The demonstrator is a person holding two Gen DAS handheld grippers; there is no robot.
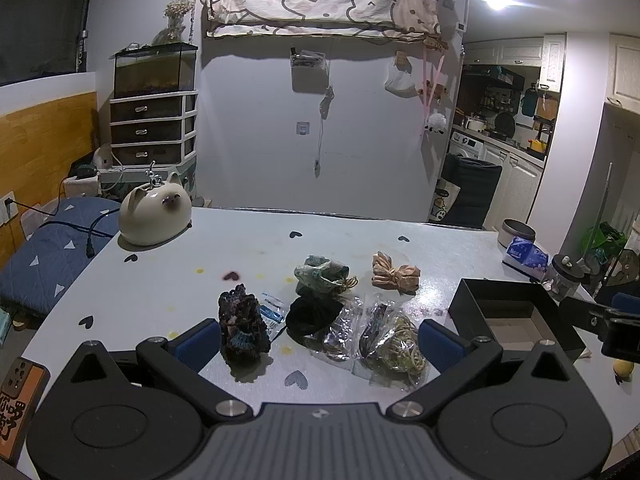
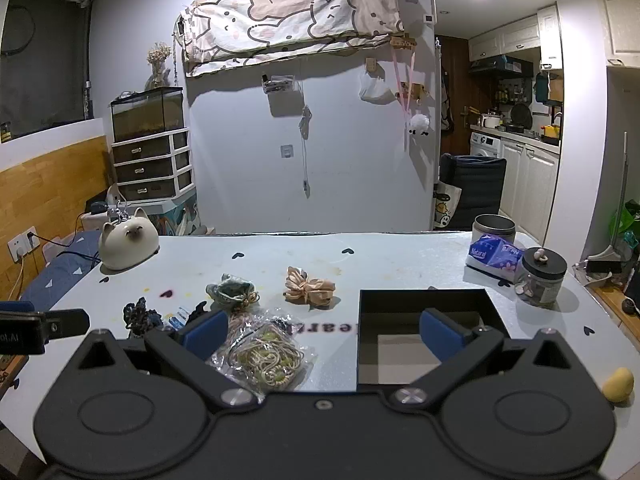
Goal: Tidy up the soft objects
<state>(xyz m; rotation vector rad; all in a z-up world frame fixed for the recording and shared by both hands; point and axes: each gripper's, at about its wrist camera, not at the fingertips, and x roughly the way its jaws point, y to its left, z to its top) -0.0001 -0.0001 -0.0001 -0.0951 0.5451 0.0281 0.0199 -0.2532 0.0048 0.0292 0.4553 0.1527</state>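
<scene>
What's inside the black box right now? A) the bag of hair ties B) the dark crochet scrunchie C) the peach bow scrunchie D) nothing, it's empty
D: the black box shows only its bare floor, while the peach bow scrunchie, the bag of hair ties and the dark crochet scrunchie all lie on the table outside it.

Both wrist cameras are looking forward and slightly downward across the pale heart-patterned bench (image 1: 160,292) toward the grey wall (image 2: 340,168). The left view is sitting left of the right, both sharing the open black box (image 1: 516,316).
</scene>
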